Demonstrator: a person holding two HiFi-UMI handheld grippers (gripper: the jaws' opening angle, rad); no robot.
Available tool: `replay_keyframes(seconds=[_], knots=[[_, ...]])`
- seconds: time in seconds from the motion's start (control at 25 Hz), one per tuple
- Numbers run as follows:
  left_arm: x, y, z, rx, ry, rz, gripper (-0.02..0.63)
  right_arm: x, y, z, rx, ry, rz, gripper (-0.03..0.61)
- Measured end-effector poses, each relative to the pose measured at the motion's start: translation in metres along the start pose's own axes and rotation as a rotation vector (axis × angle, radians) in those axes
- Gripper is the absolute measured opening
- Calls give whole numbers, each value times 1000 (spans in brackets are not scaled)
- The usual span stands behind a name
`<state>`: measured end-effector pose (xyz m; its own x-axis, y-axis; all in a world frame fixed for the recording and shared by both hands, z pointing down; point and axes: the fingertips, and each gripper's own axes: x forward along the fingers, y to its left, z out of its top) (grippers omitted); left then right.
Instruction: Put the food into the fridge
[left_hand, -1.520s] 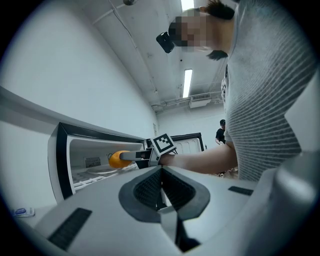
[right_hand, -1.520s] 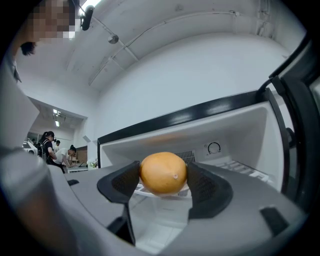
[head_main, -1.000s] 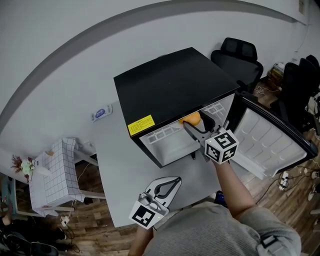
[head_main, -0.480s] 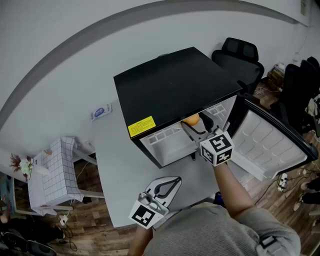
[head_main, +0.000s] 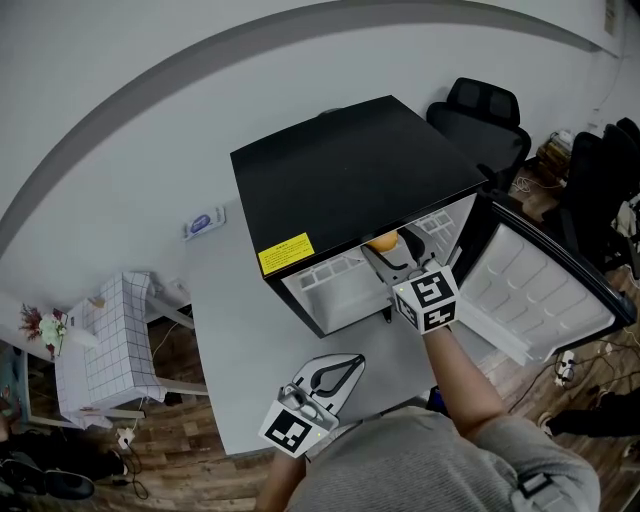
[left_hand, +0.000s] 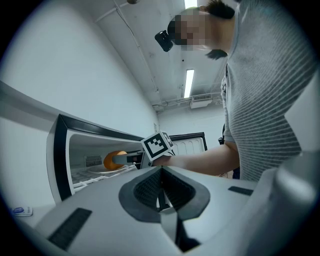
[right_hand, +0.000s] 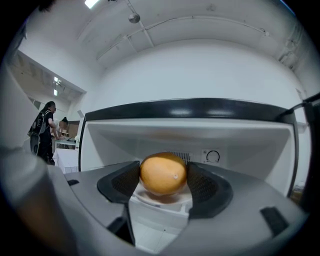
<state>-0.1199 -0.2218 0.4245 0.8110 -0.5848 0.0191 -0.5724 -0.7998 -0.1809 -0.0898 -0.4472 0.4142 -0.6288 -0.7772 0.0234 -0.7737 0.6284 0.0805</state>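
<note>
Right tongs (right_hand: 163, 181) seemingly clamp fruit (right_hand: 163, 172) (left tongs (left_hand: 161, 192) closed).

The fridge (head_main: 350, 170) has its door (head_main: 540, 288) swung wide right; the mouth is open, partly occupied by the right tool (head_main: 390, 255) clamped on the orange (head_main: 381, 241). Bare surface (head_main: 240, 340) before the fridge offers passage; the left tool (head_main: 348, 364) sits at its near edge.

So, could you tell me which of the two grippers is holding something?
The right gripper: it reaches into the open fridge with its jaws closed on the orange fruit. The left gripper is shut on nothing, outside the fridge.
</note>
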Motion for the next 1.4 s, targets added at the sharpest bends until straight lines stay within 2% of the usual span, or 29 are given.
replay_keyframes(seconds=[0.08, 0.24, 0.36, 0.52, 0.64, 0.8, 0.96, 1.12, 1.24, 1.4], knots=[[1, 2, 4, -24, -32, 17, 11, 1, 0, -3, -10, 5, -8, 301], [5, 6, 0, -3, 0, 12, 11, 4, 0, -5, -10, 6, -22, 299], [15, 11, 2, -75, -14, 13, 11, 6, -1, -6, -8, 5, -26, 300], [31, 18, -7, -145, 41, 6, 11, 10, -2, -7, -6, 0, -33, 301], [41, 28, -19, -213, 77, 46, 11, 13, -2, -8, -18, -6, -40, 300], [44, 40, -28, -265, 80, 98, 11, 15, -1, -9, -52, -8, -45, 299], [41, 41, -30, -276, 76, 109, 11, 17, 0, -12, -104, 19, -55, 300], [39, 40, -31, -272, 75, 108, 11, 14, -2, -15, -108, 36, -64, 301], [37, 41, -31, -267, 76, 107, 11, 9, -5, -10, -122, 14, -72, 299], [35, 41, -30, -265, 71, 106, 11, -4, -8, -4, -89, -26, -75, 299]])
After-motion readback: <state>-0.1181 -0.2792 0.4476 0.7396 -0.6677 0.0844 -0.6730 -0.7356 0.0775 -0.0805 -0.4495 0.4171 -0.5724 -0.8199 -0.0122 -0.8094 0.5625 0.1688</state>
